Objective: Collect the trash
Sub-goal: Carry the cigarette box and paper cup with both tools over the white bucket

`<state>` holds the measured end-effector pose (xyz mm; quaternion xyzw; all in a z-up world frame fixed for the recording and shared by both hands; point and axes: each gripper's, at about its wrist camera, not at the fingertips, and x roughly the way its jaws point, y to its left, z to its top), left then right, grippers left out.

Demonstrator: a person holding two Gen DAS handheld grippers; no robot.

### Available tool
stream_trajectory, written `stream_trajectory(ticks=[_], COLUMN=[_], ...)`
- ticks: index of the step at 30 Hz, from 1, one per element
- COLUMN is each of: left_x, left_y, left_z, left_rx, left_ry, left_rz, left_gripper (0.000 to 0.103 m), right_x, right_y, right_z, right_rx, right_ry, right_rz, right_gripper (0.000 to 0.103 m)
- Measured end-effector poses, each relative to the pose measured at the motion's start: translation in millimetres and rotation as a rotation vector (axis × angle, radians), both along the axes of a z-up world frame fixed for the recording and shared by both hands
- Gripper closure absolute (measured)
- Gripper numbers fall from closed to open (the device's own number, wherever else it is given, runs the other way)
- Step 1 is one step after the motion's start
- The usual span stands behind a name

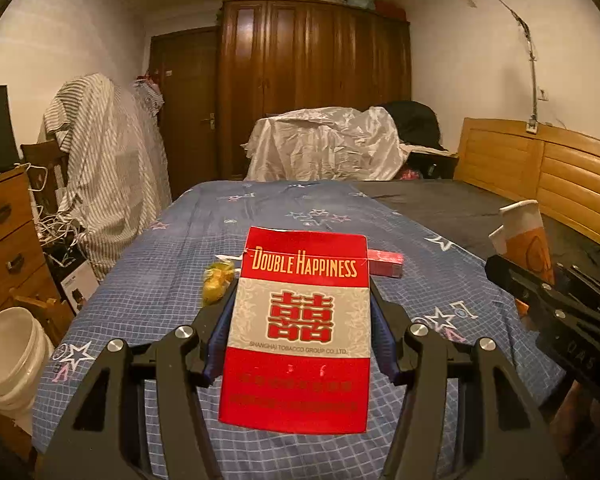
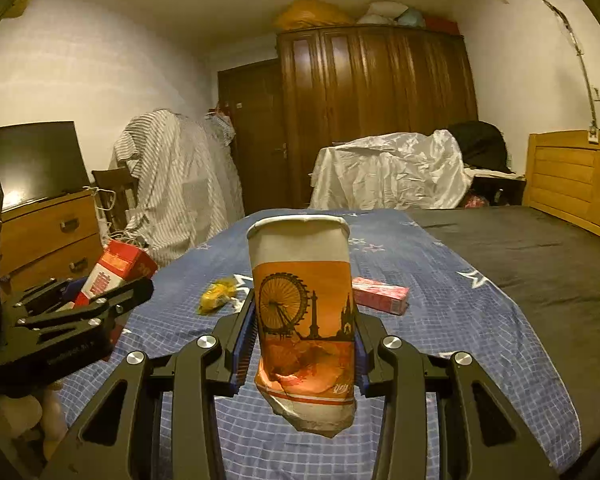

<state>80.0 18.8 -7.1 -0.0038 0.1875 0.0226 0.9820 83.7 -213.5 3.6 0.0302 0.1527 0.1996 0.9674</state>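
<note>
Legible on the red-and-white cigarette pack (image 1: 298, 332), left wrist view: "DOUBLE HAPPINESS" in gold capitals across the upper red band; a large red double-happiness character "囍" on the pale middle band; beneath it, "SHANGHAI TOBACCO GROUP CO.,LTD." in small print. Two lines of print on the lower red band, too blurred to read.

On the side plate of the right gripper's body (image 1: 576, 356), embossed characters, apparently "0A5", uncertain.

On the orange paper cup (image 2: 304, 320), right wrist view: a Ferris wheel and skyline silhouette only; small script near the crumpled base, illegible.
</note>
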Motion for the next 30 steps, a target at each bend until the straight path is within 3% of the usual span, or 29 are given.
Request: stream_trajectory(ticks=[12, 30], left_x=[-6, -50], left_y=[84, 251], left_z=[17, 35], left_rx=[-0.002, -0.058], left_ry=[0.003, 0.061], left_rz=[0.166, 0.431], left_gripper=[0.047, 0.047], right_x=[33, 37], right_y=[98, 322], right_z=[18, 70], right_rx=[-0.004, -0.070], right_ry=[0.028, 0.086], right_rz=[0.181, 0.515], right_gripper=[0.062, 0.062])
